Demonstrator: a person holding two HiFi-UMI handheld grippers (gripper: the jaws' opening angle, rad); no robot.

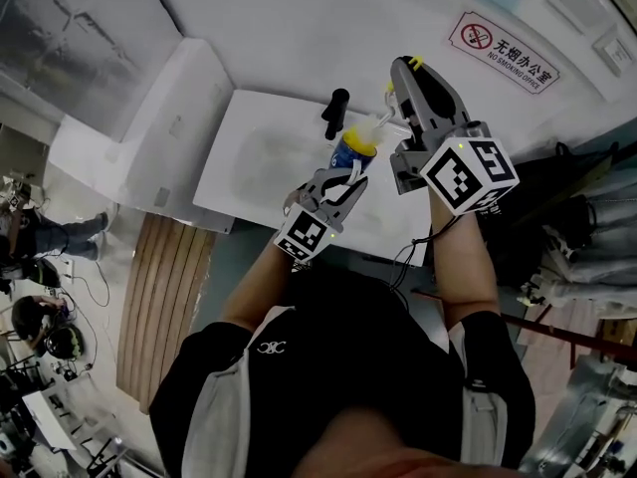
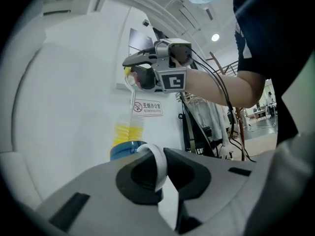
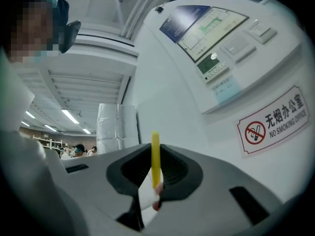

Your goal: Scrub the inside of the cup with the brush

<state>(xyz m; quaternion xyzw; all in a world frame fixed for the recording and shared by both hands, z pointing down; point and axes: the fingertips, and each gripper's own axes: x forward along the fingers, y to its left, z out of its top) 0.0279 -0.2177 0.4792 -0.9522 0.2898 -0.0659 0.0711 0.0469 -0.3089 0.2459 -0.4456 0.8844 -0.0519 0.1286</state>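
Note:
In the head view my left gripper (image 1: 346,175) is shut on the white handle of a blue cup (image 1: 352,153) and holds it over the white table (image 1: 254,162). The left gripper view shows the handle (image 2: 155,167) pinched between the jaws, with the cup (image 2: 124,149) just beyond. A brush with yellow bristles (image 2: 127,132) stands at the cup's mouth, its white stem (image 1: 383,119) rising toward my right gripper (image 1: 410,74). That gripper (image 3: 155,177) is shut on the brush's handle, whose yellow end (image 3: 155,156) sticks out past the jaws.
A black cylindrical object (image 1: 336,114) lies on the table behind the cup. A white wall with a no-smoking sign (image 1: 503,51) stands right behind the table. A wooden slatted panel (image 1: 164,297) lies on the floor at left. Cables hang by the table's right corner.

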